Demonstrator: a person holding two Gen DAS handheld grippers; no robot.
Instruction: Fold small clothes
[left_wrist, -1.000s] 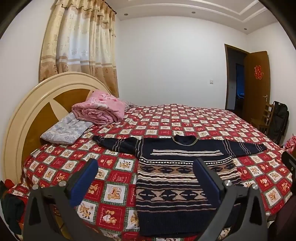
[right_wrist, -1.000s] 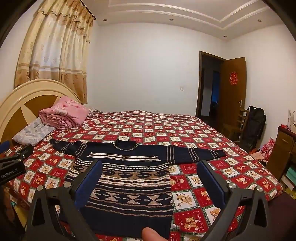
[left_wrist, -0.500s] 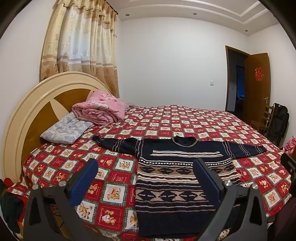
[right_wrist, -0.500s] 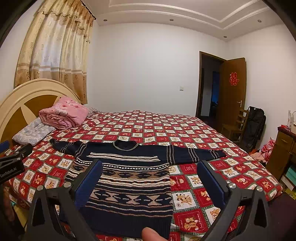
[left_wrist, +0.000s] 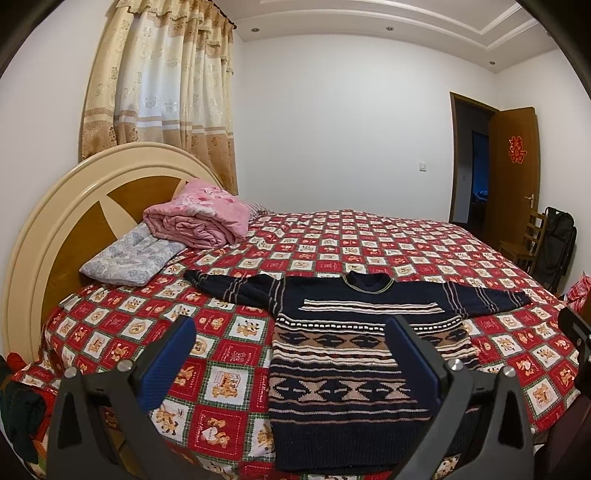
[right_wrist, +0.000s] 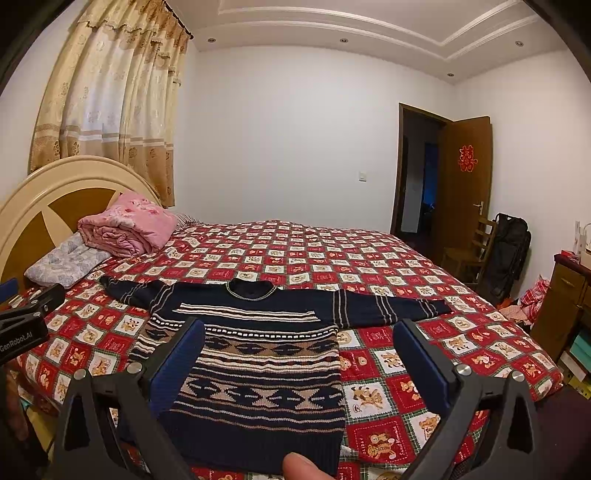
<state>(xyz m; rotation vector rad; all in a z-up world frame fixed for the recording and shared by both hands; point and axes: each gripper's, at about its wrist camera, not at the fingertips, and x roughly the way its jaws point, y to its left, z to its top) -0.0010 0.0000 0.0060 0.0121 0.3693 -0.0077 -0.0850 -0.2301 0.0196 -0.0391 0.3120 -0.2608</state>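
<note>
A navy knit sweater (left_wrist: 354, 354) with tan and white patterned bands lies flat, face up, on the red patchwork bed (left_wrist: 229, 332), both sleeves spread out sideways. It also shows in the right wrist view (right_wrist: 266, 369). My left gripper (left_wrist: 291, 328) is open and empty, held above the bed's near edge in front of the sweater's left side. My right gripper (right_wrist: 299, 328) is open and empty, held above the near edge over the sweater's hem. The left gripper's body (right_wrist: 26, 325) shows at the left of the right wrist view.
A folded pink blanket (left_wrist: 199, 218) and a grey pillow (left_wrist: 133, 258) lie by the round headboard (left_wrist: 55, 221) at the left. A wooden chair (right_wrist: 469, 251), a black bag (right_wrist: 509, 251) and a cabinet (right_wrist: 565, 310) stand right of the bed, near the open door (right_wrist: 465, 184).
Both grippers have shifted very slightly; the view barely moves. The sweater lies as before and both grippers stay open.
</note>
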